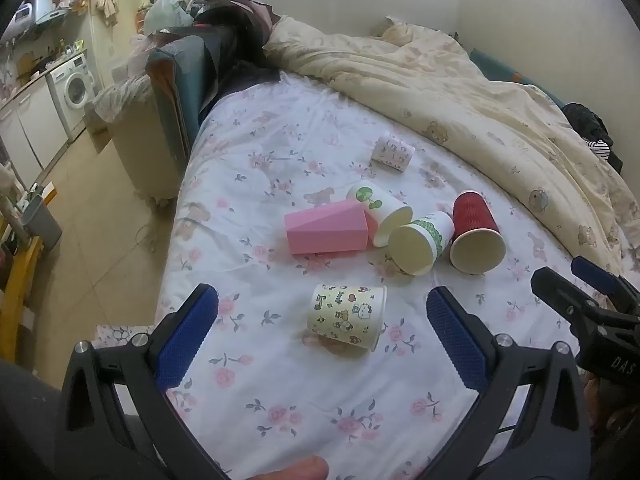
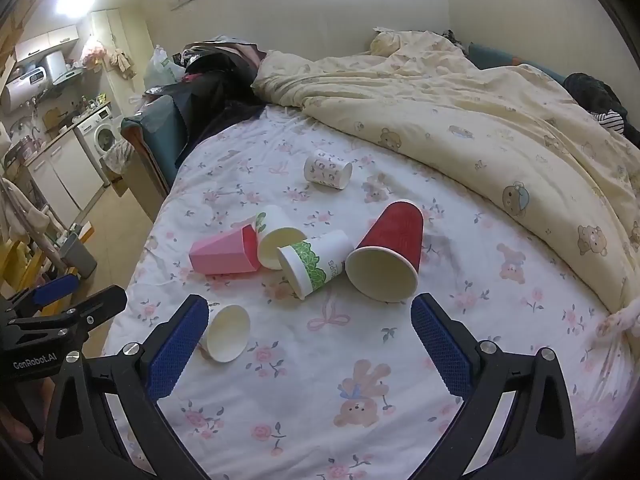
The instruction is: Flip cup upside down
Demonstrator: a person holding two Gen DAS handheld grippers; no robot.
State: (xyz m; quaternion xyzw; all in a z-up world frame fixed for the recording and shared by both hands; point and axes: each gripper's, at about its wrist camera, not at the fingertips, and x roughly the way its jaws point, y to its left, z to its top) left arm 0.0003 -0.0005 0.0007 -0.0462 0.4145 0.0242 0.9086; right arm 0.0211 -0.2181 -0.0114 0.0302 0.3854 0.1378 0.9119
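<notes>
Several paper cups lie on their sides on the floral bed sheet. A cartoon-print cup lies nearest, between the fingers of my open left gripper; it shows mouth-on in the right wrist view. A pink cup, two green-print white cups and a red cup lie in a cluster. A small patterned cup lies farther back. My right gripper is open and empty, just before the red cup.
A cream quilt is heaped along the bed's right and far side. Dark clothes and bags pile at the headboard. The bed's left edge drops to a tiled floor with a washing machine.
</notes>
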